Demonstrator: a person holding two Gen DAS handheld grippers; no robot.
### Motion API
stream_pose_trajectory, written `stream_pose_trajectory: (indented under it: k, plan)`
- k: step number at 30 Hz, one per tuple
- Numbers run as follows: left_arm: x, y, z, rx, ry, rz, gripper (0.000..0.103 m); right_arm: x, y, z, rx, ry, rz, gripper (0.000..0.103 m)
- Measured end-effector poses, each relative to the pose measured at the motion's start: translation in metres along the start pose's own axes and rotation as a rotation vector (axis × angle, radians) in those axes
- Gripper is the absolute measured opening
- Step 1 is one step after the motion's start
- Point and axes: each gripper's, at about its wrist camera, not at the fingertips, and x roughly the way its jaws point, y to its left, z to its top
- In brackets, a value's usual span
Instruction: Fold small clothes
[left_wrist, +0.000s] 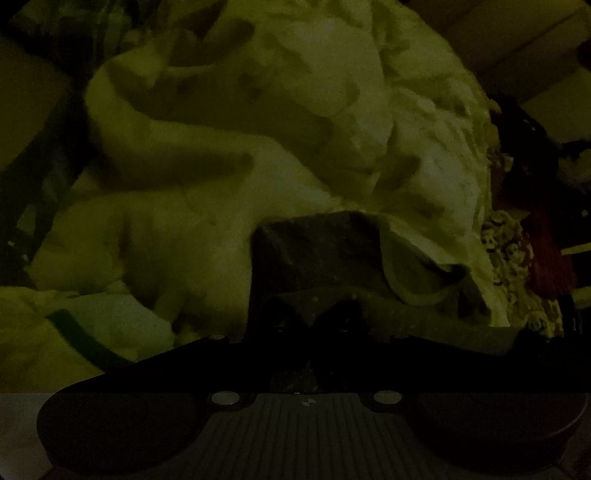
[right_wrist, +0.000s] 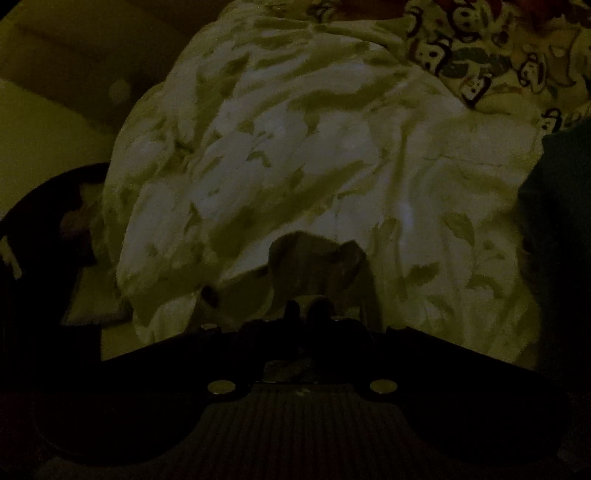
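The scene is very dark. A small dark grey garment (left_wrist: 317, 251) lies on a pale leaf-patterned bed cover (left_wrist: 207, 229). My left gripper (left_wrist: 312, 314) is shut on the near edge of this garment, whose folded panel stands up just ahead of the fingers. In the right wrist view the same dark garment (right_wrist: 314, 266) bunches up ahead of my right gripper (right_wrist: 306, 306), which is shut on its edge. The pale cover (right_wrist: 295, 166) fills the view behind it.
A cartoon-face printed cloth lies at the right in the left wrist view (left_wrist: 513, 258) and at the top right in the right wrist view (right_wrist: 480, 55). A dark round object (right_wrist: 51, 221) sits beside the bed at the left. A dark cloth (right_wrist: 561, 221) is at the right edge.
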Motion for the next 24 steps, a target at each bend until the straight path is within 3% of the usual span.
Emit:
stream_pose_trajectory:
  k: [5, 9, 11, 12, 19, 22, 24]
  plan:
    - [0.015, 0.005, 0.007, -0.041, 0.027, 0.001, 0.067, 0.016, -0.002, 0.007, 0.024, -0.010, -0.037, 0.007]
    - [0.020, 0.016, 0.011, -0.127, 0.033, -0.012, 0.075, 0.026, -0.003, 0.010, 0.025, -0.001, -0.061, 0.007]
    - [0.019, 0.017, 0.013, -0.138, 0.019, -0.010, 0.077, 0.028, -0.003, 0.011, 0.024, -0.002, -0.066, 0.007]
    - [0.018, 0.016, 0.013, -0.132, 0.009, -0.007, 0.084, 0.030, -0.002, 0.011, 0.022, -0.003, -0.069, 0.007]
    - [0.007, 0.016, 0.024, -0.156, -0.124, 0.032, 0.084, 0.037, 0.000, 0.016, 0.051, -0.045, -0.068, 0.008]
    - [-0.001, 0.016, 0.031, -0.154, -0.176, 0.057, 0.090, 0.037, -0.003, 0.020, 0.110, -0.096, -0.057, 0.013]
    - [-0.003, 0.013, 0.034, -0.116, -0.170, 0.068, 0.090, 0.035, -0.007, 0.022, 0.160, -0.136, -0.059, 0.025]
